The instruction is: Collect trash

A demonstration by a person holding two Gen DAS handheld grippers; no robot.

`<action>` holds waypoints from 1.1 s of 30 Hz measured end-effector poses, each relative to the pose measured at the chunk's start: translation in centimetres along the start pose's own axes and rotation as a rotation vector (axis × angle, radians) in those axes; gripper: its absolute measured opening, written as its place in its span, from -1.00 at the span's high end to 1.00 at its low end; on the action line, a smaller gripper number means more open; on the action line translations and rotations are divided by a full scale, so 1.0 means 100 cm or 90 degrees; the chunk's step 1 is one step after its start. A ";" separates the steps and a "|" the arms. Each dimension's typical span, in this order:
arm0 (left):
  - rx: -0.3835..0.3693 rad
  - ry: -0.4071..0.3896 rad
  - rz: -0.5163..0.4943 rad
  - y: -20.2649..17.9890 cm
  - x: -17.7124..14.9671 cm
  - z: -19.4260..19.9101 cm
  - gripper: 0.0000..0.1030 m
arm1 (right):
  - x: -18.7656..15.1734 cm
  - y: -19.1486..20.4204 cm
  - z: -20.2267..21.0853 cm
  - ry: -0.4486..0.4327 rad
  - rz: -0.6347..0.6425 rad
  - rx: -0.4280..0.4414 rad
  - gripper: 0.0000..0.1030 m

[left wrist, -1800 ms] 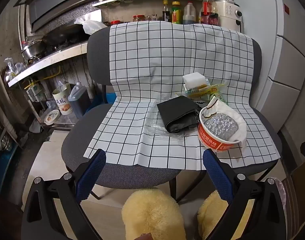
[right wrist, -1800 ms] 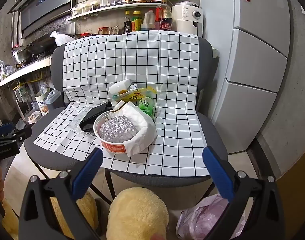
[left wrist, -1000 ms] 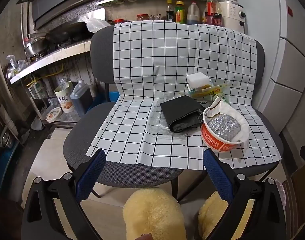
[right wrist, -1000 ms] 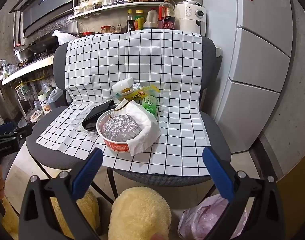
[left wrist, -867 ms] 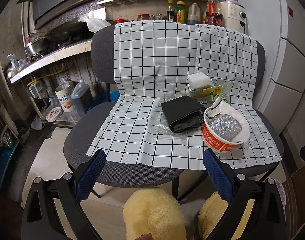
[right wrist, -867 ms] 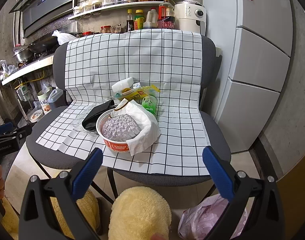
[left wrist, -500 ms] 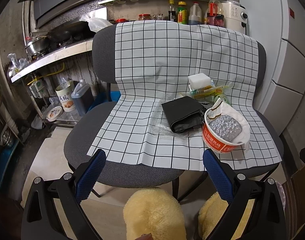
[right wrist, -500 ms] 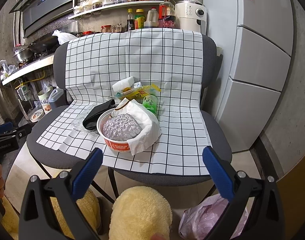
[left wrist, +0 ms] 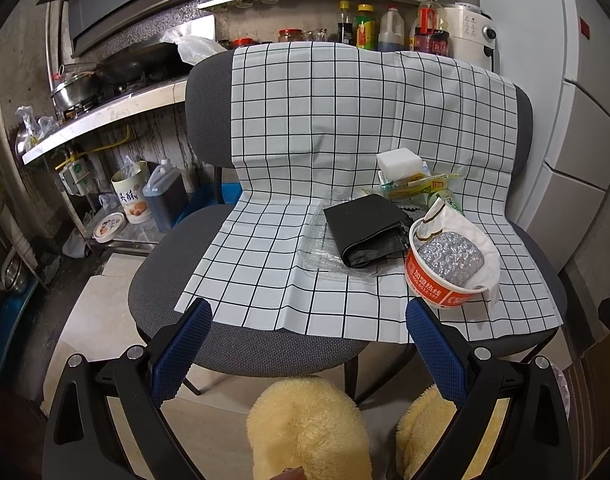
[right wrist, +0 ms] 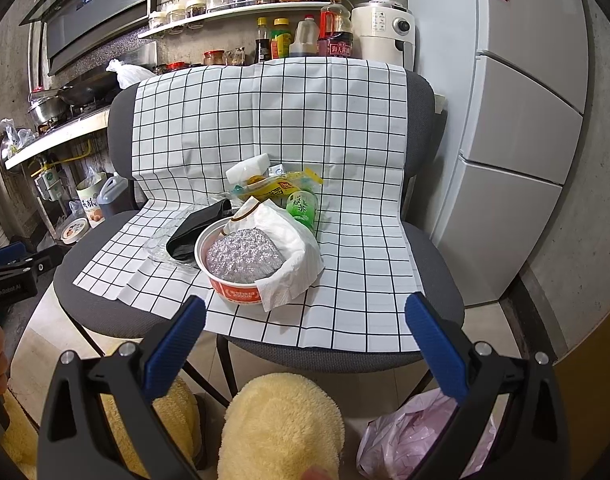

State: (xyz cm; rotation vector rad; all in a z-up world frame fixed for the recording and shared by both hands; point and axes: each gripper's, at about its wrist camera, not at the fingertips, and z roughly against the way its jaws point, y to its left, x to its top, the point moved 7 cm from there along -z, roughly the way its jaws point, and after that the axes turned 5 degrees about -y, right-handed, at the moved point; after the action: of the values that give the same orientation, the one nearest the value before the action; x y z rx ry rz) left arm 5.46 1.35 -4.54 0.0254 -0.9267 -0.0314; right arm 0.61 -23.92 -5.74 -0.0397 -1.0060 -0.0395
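Note:
Trash lies on a checked cloth [left wrist: 273, 264] spread over two grey chairs. A red noodle cup [left wrist: 445, 284] [right wrist: 235, 284] holds crumpled foil [right wrist: 245, 256] and a white napkin [right wrist: 293, 240]. Beside it sit a folded black bag [left wrist: 369, 228] [right wrist: 185, 236], clear plastic wrap [left wrist: 317, 248], a yellow wrapper [right wrist: 277, 188], a white block [left wrist: 399, 162] and a green bottle [right wrist: 301, 206]. My left gripper [left wrist: 305, 344] is open in front of the seat edge, nothing between its fingers. My right gripper [right wrist: 305, 340] is open too, just short of the cup.
A pink plastic bag [right wrist: 421, 436] lies on the floor at the lower right. Yellow fluffy slippers [left wrist: 309, 428] stand below the grippers. A fridge [right wrist: 517, 140] rises on the right; a cluttered counter [left wrist: 101, 108], bottles and tins are on the left.
Both views have pulled back and shifted slightly, so the chairs and trash sit a little farther off. Both grippers stay open; nothing on the cloth has moved.

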 end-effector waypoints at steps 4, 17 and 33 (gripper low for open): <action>0.000 -0.001 0.000 0.001 0.000 0.000 -0.87 | 0.000 0.001 0.000 0.000 -0.001 -0.001 -0.89; 0.003 0.003 0.004 0.000 0.001 0.001 -0.87 | 0.001 0.000 -0.001 0.005 0.000 0.000 -0.89; 0.003 0.004 0.003 0.001 0.001 0.001 -0.87 | 0.000 -0.002 -0.002 0.007 -0.002 0.000 -0.89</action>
State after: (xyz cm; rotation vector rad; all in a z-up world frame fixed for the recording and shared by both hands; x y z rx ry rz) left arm 5.44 1.41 -4.38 0.0273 -0.9211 -0.0243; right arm 0.75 -24.08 -5.84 -0.0378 -0.9949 -0.0421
